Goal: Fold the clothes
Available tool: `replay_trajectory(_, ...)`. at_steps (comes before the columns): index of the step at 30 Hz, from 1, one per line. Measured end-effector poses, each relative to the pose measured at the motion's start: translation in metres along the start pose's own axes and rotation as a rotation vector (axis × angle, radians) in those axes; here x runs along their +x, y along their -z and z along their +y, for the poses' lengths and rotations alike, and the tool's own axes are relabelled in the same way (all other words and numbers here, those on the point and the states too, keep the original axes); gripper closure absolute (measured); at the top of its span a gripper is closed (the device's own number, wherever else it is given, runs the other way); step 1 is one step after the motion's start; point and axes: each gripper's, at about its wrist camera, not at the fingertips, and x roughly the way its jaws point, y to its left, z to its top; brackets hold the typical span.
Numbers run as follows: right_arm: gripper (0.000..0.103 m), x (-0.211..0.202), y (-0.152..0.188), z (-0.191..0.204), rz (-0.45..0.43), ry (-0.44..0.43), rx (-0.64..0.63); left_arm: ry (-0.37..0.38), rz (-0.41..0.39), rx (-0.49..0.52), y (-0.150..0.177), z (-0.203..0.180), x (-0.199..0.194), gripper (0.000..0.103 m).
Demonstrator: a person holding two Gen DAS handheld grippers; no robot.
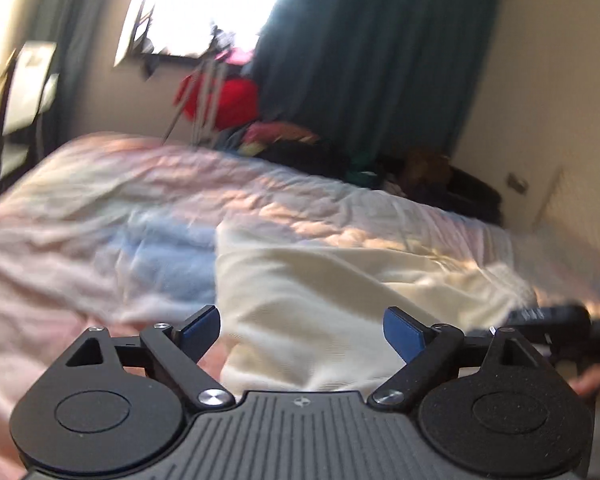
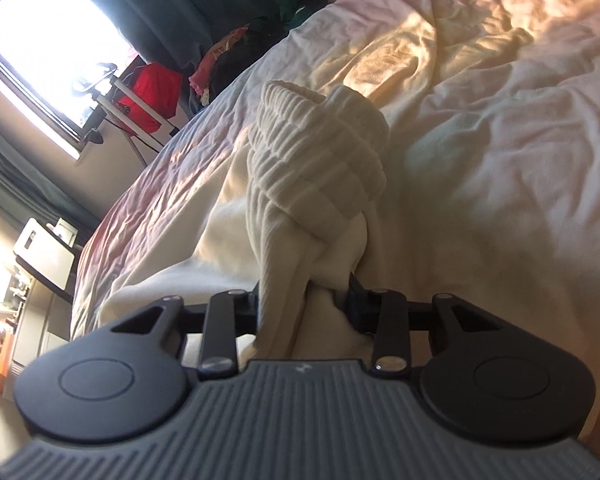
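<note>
Our right gripper (image 2: 306, 304) is clamped on the cream garment (image 2: 316, 168), its fingers pinching a bunched fold of the fabric close to the ribbed cuff (image 2: 300, 120), which rises in front of the camera. We see the rest of that garment trailing down onto the bed (image 2: 500, 100), whose pale pink cover is rumpled and streaked with sunlight.

Our left gripper (image 1: 302, 330) is spread wide and holds nothing; its blue pads (image 1: 404, 330) stand well apart above the cream garment (image 1: 320, 280), which lies spread across the near side of the bed (image 1: 100, 200). That view is blurred, so we cannot tell whether the fingers touch the cloth. A light blue patch (image 1: 168, 256) shows on the cover just left of the garment.

Beyond the bed we see a heap of clothes (image 1: 300, 144), something red (image 1: 224, 100), a dark green curtain (image 1: 372, 60) and a bright window (image 1: 212, 4).
</note>
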Motion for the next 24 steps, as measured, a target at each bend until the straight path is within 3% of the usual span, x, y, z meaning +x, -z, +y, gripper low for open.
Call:
replay_trajectory(4, 0.065, 0.001, 0.000, 0.001, -0.002, 0.002, 0.011, 0.021, 0.153, -0.231, 0.005, 0.040, 0.032, 0.013)
replay_trajectory(7, 0.064, 0.002, 0.000, 0.002, -0.001, 0.003, 0.011, 0.126, 0.227, -0.326, 0.013, 0.050, 0.045, 0.013)
replay_trajectory(10, 0.064, 0.002, 0.000, 0.001, -0.001, 0.002, 0.011, 0.112, 0.213, -0.294, 0.016, 0.044, 0.044, 0.015)
replay_trajectory(13, 0.065, 0.001, 0.000, 0.002, -0.005, -0.007, 0.010, 0.099, 0.183, -0.269, 0.011, 0.034, 0.037, 0.033)
replay_trajectory(15, 0.065, -0.002, 0.000, 0.002, -0.016, -0.029, 0.020, 0.110, 0.155, -0.261, -0.001, 0.025, 0.030, 0.052)
replay_trajectory(18, 0.070, -0.011, -0.001, 0.004, -0.037, -0.069, 0.031, 0.125, 0.112, -0.249, -0.020, 0.011, 0.020, 0.068)
replay_trajectory(24, 0.073, -0.054, -0.021, 0.020, -0.099, -0.157, 0.040, 0.155, 0.027, -0.225, -0.057, -0.018, 0.000, 0.076)
